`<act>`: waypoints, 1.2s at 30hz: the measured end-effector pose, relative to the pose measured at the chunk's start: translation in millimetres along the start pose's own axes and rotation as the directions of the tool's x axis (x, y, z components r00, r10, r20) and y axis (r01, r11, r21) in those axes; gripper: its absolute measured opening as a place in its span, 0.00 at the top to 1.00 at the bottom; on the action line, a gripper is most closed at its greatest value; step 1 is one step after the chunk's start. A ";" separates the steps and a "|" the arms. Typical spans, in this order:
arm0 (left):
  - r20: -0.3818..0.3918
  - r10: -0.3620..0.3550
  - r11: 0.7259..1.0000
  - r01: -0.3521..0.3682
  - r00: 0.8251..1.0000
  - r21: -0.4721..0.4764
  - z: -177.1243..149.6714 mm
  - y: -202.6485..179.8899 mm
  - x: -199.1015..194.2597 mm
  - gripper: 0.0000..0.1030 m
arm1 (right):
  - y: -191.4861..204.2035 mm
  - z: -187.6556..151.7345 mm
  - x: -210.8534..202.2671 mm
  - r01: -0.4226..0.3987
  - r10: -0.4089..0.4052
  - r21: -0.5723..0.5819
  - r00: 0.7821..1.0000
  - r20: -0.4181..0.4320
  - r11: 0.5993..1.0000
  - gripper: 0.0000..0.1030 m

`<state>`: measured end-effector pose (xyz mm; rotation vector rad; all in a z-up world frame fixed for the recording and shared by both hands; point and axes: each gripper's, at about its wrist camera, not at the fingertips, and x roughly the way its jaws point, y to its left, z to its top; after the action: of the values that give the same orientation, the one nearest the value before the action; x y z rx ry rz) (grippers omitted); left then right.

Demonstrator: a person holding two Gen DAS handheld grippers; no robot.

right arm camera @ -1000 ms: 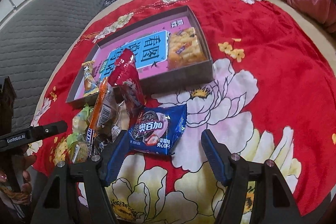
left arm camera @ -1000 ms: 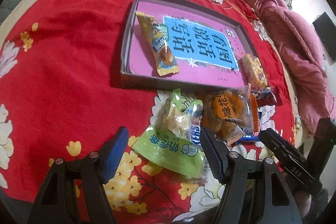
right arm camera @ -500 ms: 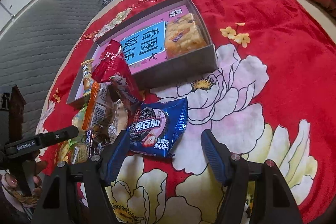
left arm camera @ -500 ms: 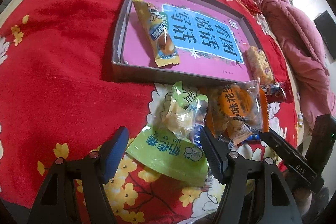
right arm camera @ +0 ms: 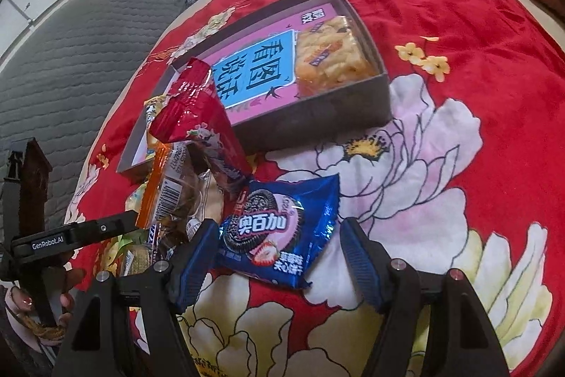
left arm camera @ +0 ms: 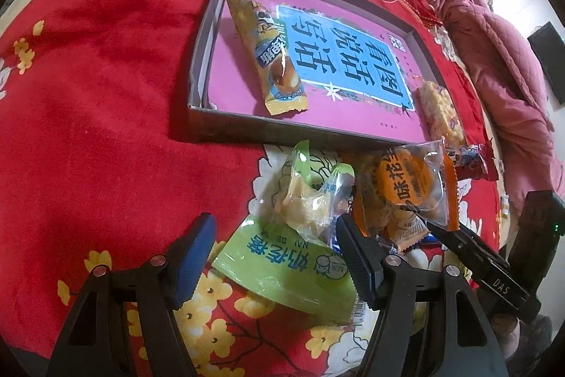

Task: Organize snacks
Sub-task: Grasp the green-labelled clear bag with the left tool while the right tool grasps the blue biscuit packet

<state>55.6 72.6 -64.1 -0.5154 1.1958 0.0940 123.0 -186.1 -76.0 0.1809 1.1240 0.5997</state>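
**Both grippers gaping over snack pile, nothing held**

Left wrist view: left gripper (left arm camera: 273,257) is hanging wide open over the green packet (left arm camera: 282,267); the clear-wrapped snack (left arm camera: 310,196) and orange packet (left arm camera: 406,189) are lying just short of the box (left arm camera: 226,129), which is holding the yellow packet (left arm camera: 268,59).

Right wrist view: right gripper (right arm camera: 279,257) is spread wide around the blue cookie packet (right arm camera: 279,232), not visibly clamping it. The red packet (right arm camera: 197,122) is blocking the box's near wall; the rice cake (right arm camera: 332,52) is sitting in its right end.
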 end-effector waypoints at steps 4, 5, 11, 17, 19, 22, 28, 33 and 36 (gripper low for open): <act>-0.001 -0.008 1.000 0.008 1.000 -0.006 2.1 2.0 2.9 0.30 | -1.2 0.9 4.4 -0.022 0.022 -0.009 1.000 -0.003 1.000 0.31; 0.000 -0.009 1.000 0.009 1.000 -0.006 2.2 2.4 3.1 0.30 | -1.5 1.0 5.4 -0.028 0.028 -0.015 1.000 -0.004 1.000 0.31; 0.000 -0.017 1.000 0.017 1.000 -0.009 4.7 4.8 7.2 0.30 | 3.3 2.0 7.9 -0.025 0.025 -0.049 1.000 -0.004 0.998 0.36; 0.008 -0.028 1.000 0.028 1.000 -0.010 8.4 4.8 11.5 0.30 | -0.5 2.3 5.1 -0.049 0.049 -0.026 0.999 0.003 0.998 0.49; 0.013 -0.026 1.000 0.026 1.000 -0.004 8.3 3.5 12.0 0.30 | -3.4 2.0 3.2 -0.063 0.063 -0.011 0.998 0.004 0.998 0.53; 0.016 -0.025 1.000 0.025 1.000 0.002 8.8 1.7 13.1 0.30 | -6.5 1.5 0.6 -0.076 0.076 0.005 0.997 0.006 0.997 0.57; 0.018 -0.046 0.999 0.046 0.999 -0.011 8.9 5.1 13.4 0.30 | -8.9 -0.7 -5.2 -0.101 0.101 0.008 0.995 0.008 0.995 0.61; 0.020 -0.053 0.998 0.054 0.998 -0.011 8.7 6.4 14.4 0.30 | -4.8 -2.1 -2.8 -0.128 0.128 -0.007 0.992 -0.010 0.992 0.61; 0.024 -0.054 0.999 0.054 0.998 -0.005 9.2 5.3 14.6 0.30 | -3.0 -0.6 5.1 -0.120 0.120 -0.010 0.992 -0.026 0.993 0.61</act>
<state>67.2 78.4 -76.7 -0.5494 1.1575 0.0571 125.0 -185.9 -81.6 0.2331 1.1397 0.7168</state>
